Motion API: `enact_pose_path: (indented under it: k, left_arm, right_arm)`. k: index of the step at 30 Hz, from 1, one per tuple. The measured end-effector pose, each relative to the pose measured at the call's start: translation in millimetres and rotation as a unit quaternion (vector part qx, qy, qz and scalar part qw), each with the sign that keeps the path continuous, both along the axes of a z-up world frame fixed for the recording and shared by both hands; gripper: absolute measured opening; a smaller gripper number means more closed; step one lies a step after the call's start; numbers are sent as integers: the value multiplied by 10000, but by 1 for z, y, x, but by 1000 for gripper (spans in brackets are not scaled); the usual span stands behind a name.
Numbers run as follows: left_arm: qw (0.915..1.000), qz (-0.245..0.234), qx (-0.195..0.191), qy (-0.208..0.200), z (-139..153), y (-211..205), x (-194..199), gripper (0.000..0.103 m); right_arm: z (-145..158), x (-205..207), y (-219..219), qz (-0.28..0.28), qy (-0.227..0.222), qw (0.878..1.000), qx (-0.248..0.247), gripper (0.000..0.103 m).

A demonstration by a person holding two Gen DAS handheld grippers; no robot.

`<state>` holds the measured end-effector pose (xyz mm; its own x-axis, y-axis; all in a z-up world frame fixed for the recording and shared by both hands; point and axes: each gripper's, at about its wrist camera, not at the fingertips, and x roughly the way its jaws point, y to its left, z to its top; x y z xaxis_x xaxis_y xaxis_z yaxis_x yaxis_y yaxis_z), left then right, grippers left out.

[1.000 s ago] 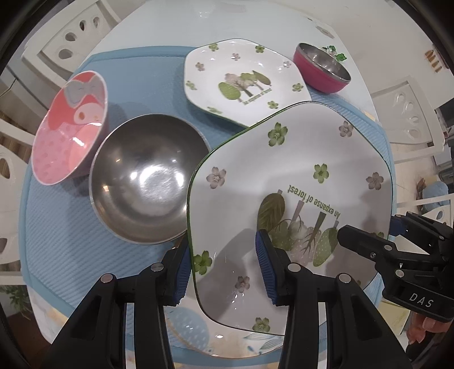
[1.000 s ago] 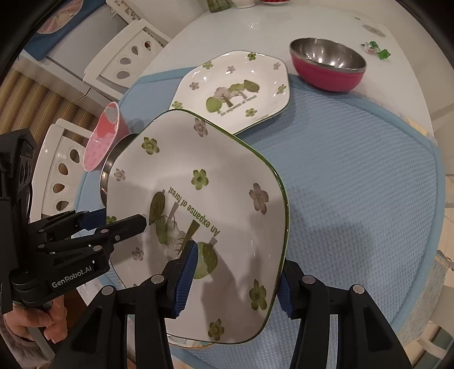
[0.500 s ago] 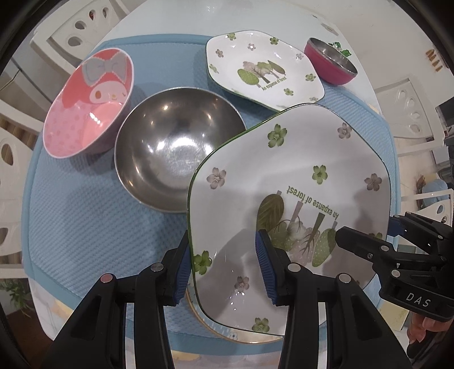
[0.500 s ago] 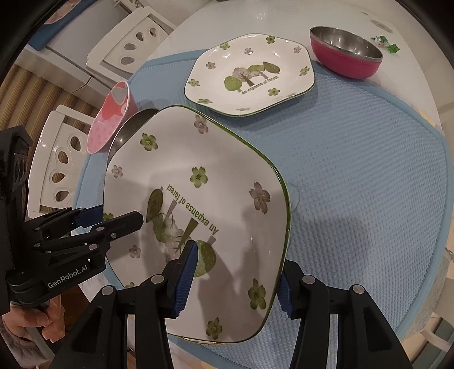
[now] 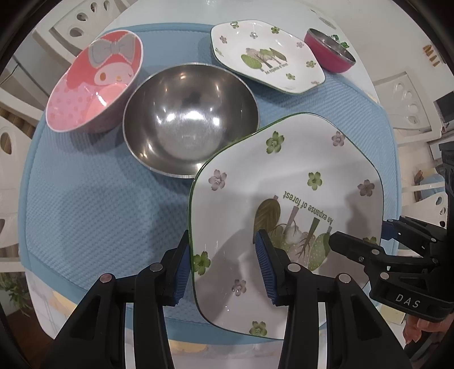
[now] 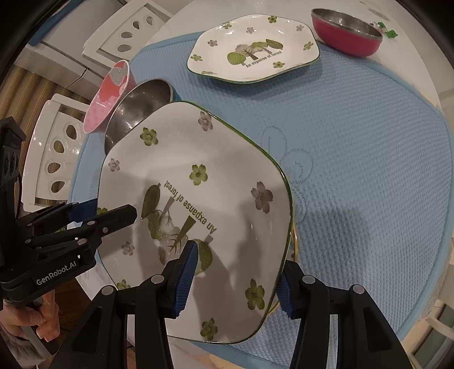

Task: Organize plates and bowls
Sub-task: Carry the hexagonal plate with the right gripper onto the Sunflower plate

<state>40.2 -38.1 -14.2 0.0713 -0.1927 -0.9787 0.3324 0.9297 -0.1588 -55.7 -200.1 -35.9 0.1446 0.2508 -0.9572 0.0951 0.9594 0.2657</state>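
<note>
The large plate (image 5: 286, 181), white with a green rim and flower prints, reads "An expanse of forest"; it is held tilted above the blue mat (image 5: 85, 213), the left gripper (image 5: 222, 269) clamped on its left rim and the right gripper (image 6: 235, 279) clamped on its right rim. One gripper body is marked "DAS", the other "GenRobot.AI". A smaller plate (image 5: 266, 59) with the same words lies on the far mat. The steel bowl (image 5: 190, 116), the pink cartoon bowl (image 5: 93, 82) touching it, and the red bowl (image 5: 329, 51) on the white table (image 6: 181, 17) all sit empty
</note>
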Motion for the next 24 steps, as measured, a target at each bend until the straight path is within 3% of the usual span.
enact_pose_path:
  k: [24]
  left_arm:
    - [9992, 59, -35, 404, -21, 10, -17, 40]
  right_arm:
    - [-26, -11, 19, 19, 364, 9992, -155, 50]
